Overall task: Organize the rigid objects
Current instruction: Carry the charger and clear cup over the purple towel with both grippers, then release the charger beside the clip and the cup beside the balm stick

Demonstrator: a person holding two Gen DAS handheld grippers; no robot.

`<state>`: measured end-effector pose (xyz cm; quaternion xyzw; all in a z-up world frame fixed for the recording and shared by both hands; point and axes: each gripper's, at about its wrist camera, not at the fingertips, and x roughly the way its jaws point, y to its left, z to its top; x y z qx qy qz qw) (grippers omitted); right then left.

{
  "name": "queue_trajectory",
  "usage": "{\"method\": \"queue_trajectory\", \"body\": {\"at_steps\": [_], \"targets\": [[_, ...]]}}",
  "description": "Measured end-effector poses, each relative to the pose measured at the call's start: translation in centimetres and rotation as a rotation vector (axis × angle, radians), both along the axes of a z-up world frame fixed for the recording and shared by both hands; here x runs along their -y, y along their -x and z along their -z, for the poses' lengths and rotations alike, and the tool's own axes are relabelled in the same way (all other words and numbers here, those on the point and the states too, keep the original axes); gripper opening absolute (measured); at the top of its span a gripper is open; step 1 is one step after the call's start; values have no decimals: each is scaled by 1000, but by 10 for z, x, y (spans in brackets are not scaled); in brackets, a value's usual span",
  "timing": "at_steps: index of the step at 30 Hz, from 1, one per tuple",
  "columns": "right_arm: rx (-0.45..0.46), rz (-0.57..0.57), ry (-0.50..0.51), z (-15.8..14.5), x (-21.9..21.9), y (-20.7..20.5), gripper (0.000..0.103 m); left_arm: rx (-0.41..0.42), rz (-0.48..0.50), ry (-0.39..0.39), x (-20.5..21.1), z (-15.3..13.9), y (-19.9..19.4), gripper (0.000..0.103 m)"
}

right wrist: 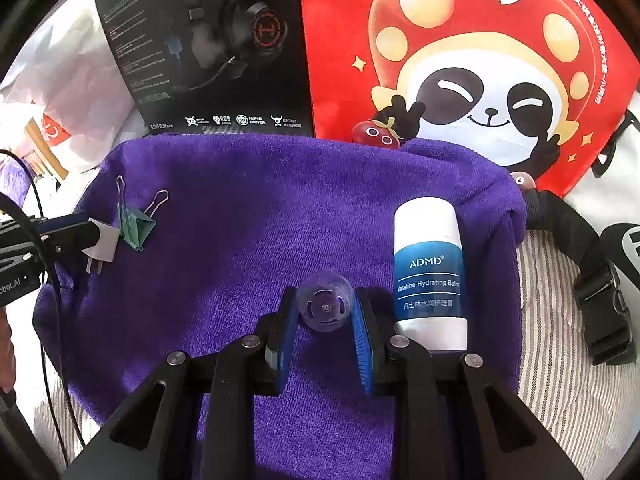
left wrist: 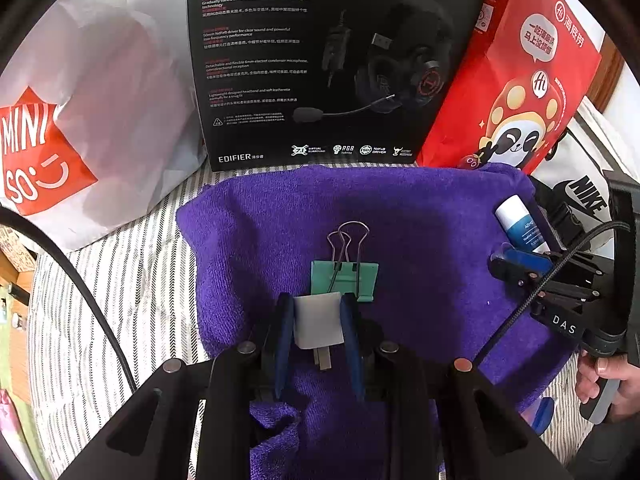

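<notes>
1. A white plug adapter (left wrist: 318, 320) is pinched between the blue pads of the left hand-held gripper (left wrist: 318, 322), just above a purple towel (left wrist: 420, 208). Its metal prongs point back toward the camera.
2. The adapter is judged light, hard and smooth-sided. The flat plastic faces are the best place for a grip; the prongs are best left untouched.
3. A small clear plastic ball (right wrist: 326, 302), with a slotted disc visible inside it, is clamped between the pads of the right hand-held gripper (right wrist: 325, 310), low over the towel.
4. The ball is judged light, rigid and slippery. Being round, it may roll once released, so a hold across its widest part seems safest.
5. A green binder clip (left wrist: 344, 278) with looped wire handles lies on the towel, just beyond the adapter. It is judged stiff and springy, easiest to take by the folded metal body.
6. A white and blue balm tube (right wrist: 430, 276) lies on the towel just beside the right hand-held gripper. It is cylindrical, smooth and likely to roll.
7. The towel is thick, soft terry, spread over a striped bedsheet (left wrist: 120, 280).
8. A black headphone box (left wrist: 328, 60), a red paper bag (right wrist: 460, 60) and a white shopping bag (left wrist: 112, 92) stand behind the towel.
</notes>
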<state>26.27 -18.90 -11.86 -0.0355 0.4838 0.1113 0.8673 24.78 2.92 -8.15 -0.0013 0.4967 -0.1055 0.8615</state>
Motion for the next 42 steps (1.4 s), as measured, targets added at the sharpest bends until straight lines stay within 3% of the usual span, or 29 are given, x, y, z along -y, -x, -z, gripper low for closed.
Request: {"method": "queue_trajectory", "body": {"at_steps": [8,12,18,22,34,42], "targets": [[2,-19,-17,0,6,3,28,0,14,8,0,1,0,26],[-3,-34,-30,0,5,3,40,-6,28,20,-2,2,1,26],[-9,-55,-5,-3,-3,6,47,-15,34,6,1,3,1,29],[-2,-55,4,-7,-3,8,47,-42,41,-47,7,13,-2,29],[27,-42,-14,-26,16,16,48,-41,68,-39,13,14,2,26],[25,-41,-18,-29,19,15,48,-40,58,-78,23,19,2,25]]}}
